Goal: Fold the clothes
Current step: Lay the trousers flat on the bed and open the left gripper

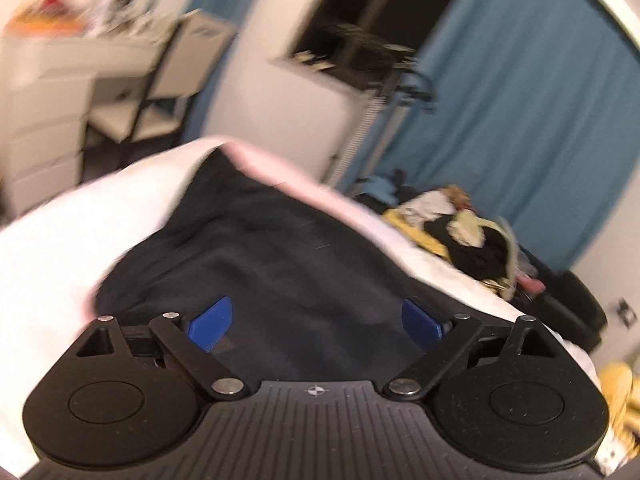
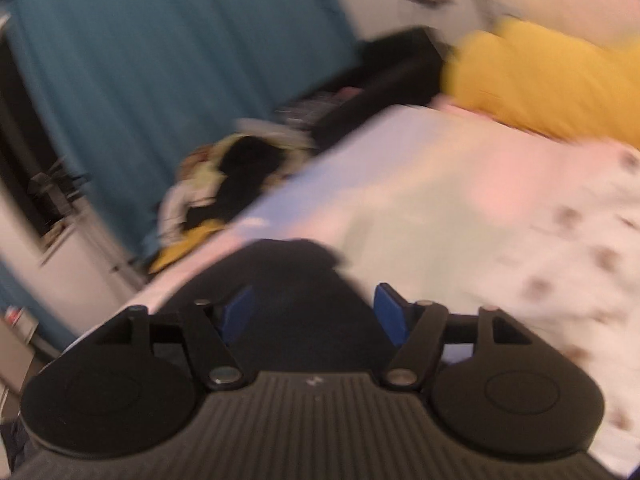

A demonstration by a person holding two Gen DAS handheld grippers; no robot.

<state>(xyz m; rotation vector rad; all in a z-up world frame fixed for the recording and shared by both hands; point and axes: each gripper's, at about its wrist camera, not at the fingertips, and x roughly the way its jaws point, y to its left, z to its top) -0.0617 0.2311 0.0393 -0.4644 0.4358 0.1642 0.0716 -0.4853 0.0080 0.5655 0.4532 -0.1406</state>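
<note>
Hovering with jaws spread wide and gripping nothing: left gripper (image 1: 316, 320) at lower centre of its view, right gripper (image 2: 316, 314) likewise, both just above a dark garment (image 1: 256, 240) lying on a pale bed (image 1: 52, 240), seemingly let go so a fold can settle. Showing the garment's far edge near the bed's upper rim in the left view, bare sheet lower left. Leaving a clothes pile (image 1: 460, 228) at right, well apart; everything blurring.
</note>
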